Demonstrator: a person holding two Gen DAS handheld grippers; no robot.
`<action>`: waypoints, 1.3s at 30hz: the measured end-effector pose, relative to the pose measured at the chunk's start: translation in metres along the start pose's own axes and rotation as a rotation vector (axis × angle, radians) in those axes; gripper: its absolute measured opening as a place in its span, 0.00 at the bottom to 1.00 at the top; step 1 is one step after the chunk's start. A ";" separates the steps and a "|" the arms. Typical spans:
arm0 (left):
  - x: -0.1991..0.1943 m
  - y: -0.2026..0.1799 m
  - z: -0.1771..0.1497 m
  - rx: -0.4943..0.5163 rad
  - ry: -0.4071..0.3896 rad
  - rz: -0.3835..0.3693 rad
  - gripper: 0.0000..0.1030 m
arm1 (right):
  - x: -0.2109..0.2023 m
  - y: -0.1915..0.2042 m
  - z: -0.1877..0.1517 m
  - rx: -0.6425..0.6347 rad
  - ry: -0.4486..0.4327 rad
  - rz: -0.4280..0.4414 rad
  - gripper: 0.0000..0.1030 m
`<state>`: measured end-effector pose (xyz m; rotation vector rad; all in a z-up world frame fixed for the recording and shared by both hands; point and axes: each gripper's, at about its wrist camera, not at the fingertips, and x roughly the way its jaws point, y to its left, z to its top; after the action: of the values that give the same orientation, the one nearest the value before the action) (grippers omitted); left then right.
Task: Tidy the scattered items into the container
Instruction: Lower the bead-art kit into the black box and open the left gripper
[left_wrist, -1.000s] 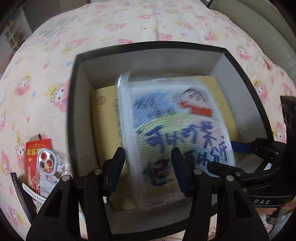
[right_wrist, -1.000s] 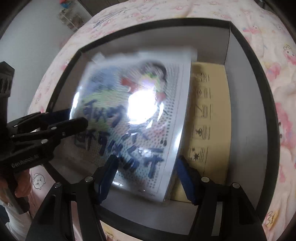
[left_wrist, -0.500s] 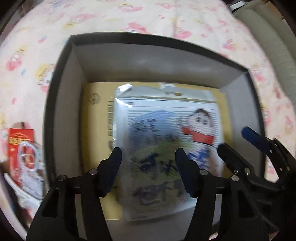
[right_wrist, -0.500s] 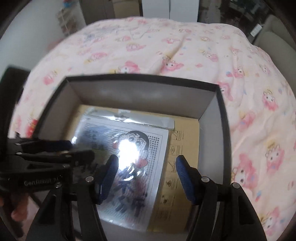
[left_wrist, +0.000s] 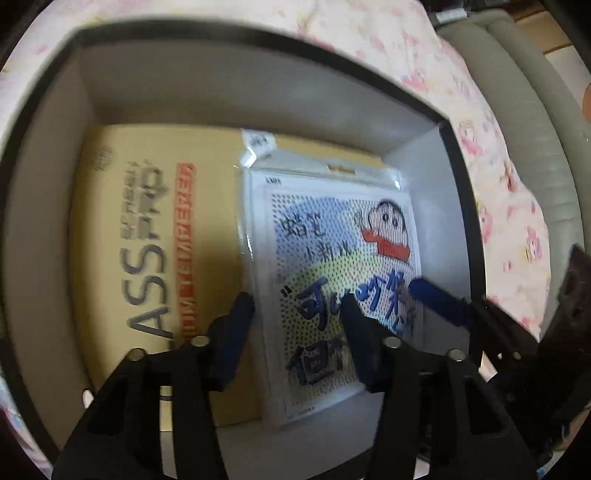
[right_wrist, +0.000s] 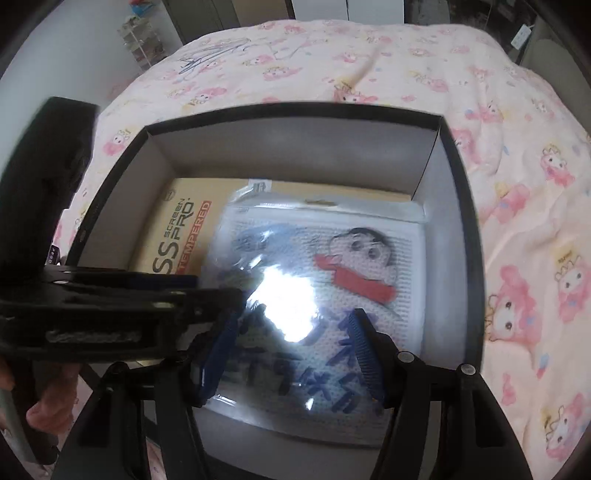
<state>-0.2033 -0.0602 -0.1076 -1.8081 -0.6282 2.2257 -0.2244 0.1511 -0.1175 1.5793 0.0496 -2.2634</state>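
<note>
Lying flat in box (left_wrist: 458, 177): glossy cartoon packet (left_wrist: 332, 266) | left tongs (left_wrist: 297, 314) closing, empty | right tongs (right_wrist: 295, 350) closing, empty

bedspread (right_wrist: 424, 74): pink, cartoon characters printed all over, kinda rumpled, plus a dark pen-like scribble (right_wrist: 218, 55) near the far-left edge | sofa arm (left_wrist: 517, 85): grey-beige, padded, right alongside the bed | shelf rack (right_wrist: 142, 40): cluttered, by the white wall, too blurry to make out what's on it

Box (right_wrist: 461, 221) open above; its walls hem the cartoon packet (right_wrist: 369, 266).
</note>
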 end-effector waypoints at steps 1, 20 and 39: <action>-0.006 0.005 -0.002 -0.015 -0.024 -0.009 0.40 | 0.003 -0.003 0.000 0.011 0.009 0.017 0.57; -0.061 0.037 -0.050 0.043 -0.072 0.015 0.38 | 0.014 -0.024 -0.004 0.185 0.043 0.141 0.57; -0.131 -0.112 -0.107 0.332 -0.477 0.133 0.61 | -0.142 0.045 -0.066 0.067 -0.379 -0.070 0.70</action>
<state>-0.0814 0.0054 0.0407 -1.2001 -0.1896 2.6807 -0.1086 0.1661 -0.0043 1.1686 -0.0747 -2.6044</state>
